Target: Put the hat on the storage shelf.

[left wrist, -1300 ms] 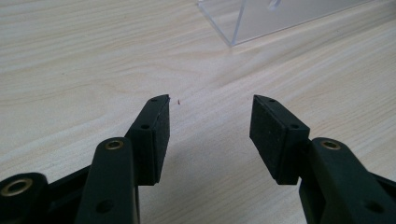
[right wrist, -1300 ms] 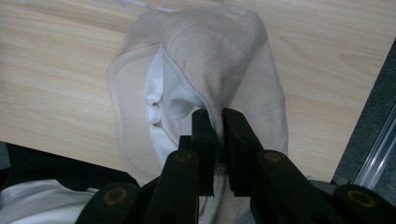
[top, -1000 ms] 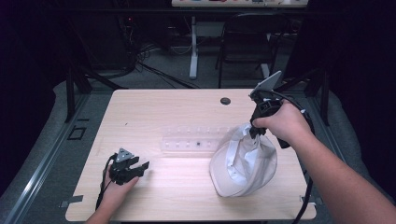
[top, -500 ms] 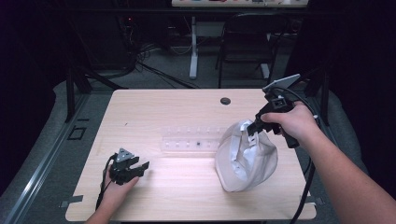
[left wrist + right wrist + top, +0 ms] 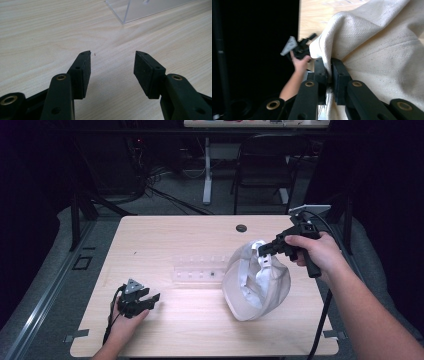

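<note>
A cream cloth piece [image 5: 255, 282], rounded like a cap or small bag, stands on the right part of the wooden table [image 5: 175, 235]. My right gripper [image 5: 263, 249] is shut on its upper edge and holds it up. In the right gripper view the cloth [image 5: 372, 45] fold is pinched between the two black jaws of my right gripper [image 5: 328, 62]. My left gripper [image 5: 150, 299] rests low at the table's front left, open, with nothing between its fingers. In the left gripper view the left gripper [image 5: 112, 53] points over bare wood.
A clear plastic tray [image 5: 197, 268] lies in the table's middle, just left of the cloth; its corner [image 5: 140, 10] is ahead of the left jaws. A dark round hole [image 5: 241, 228] sits near the far edge. A chair [image 5: 265, 165] stands behind the table.
My right gripper has moved to the right with the cloth's edge in it, dragging the cloth a little rightwards. The left gripper has stayed in place.
</note>
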Motion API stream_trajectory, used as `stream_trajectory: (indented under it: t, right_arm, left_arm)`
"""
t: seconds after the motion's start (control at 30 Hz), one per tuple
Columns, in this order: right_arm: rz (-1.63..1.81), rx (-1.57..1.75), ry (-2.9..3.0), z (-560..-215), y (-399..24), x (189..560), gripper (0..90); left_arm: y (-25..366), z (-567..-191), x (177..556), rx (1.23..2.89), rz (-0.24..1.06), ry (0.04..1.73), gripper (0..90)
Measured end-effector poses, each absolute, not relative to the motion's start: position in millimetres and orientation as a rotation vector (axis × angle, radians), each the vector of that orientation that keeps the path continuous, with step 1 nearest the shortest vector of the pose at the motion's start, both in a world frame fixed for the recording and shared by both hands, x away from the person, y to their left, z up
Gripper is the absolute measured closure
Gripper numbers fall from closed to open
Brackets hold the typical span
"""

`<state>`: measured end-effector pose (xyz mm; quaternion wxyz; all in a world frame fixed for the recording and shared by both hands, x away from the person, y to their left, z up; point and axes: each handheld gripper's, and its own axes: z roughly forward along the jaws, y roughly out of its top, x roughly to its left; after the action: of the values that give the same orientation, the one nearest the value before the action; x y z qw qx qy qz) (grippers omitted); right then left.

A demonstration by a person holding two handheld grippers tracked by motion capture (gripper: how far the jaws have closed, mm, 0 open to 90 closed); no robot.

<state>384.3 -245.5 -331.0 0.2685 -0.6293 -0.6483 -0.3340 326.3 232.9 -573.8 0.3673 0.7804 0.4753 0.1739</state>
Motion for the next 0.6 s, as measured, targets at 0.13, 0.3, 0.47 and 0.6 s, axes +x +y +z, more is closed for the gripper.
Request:
stream_trajectory:
  t: [0.13,0.3,0.47,0.6]
  right_arm:
    - [-0.973,-1.660,-1.706,-327.9,-243.6,386.7,84.2]
    - [-1.012,-1.652,-1.675,-325.0,-239.6,390.5,84.1]
    - [-1.057,-1.651,-1.644,-320.0,-237.3,396.8,84.2]
    - [-1.088,-1.654,-1.626,-317.2,-235.8,401.7,84.2]
  left_arm:
    - [232.5,-573.7,326.2,2.006,0.445,1.220,48.2]
    - [232.3,-573.6,325.9,2.001,0.443,1.221,48.2]
    - [231.1,-572.4,325.2,1.994,0.448,1.209,48.2]
    - [228.1,-569.7,323.4,1.987,0.442,1.190,47.8]
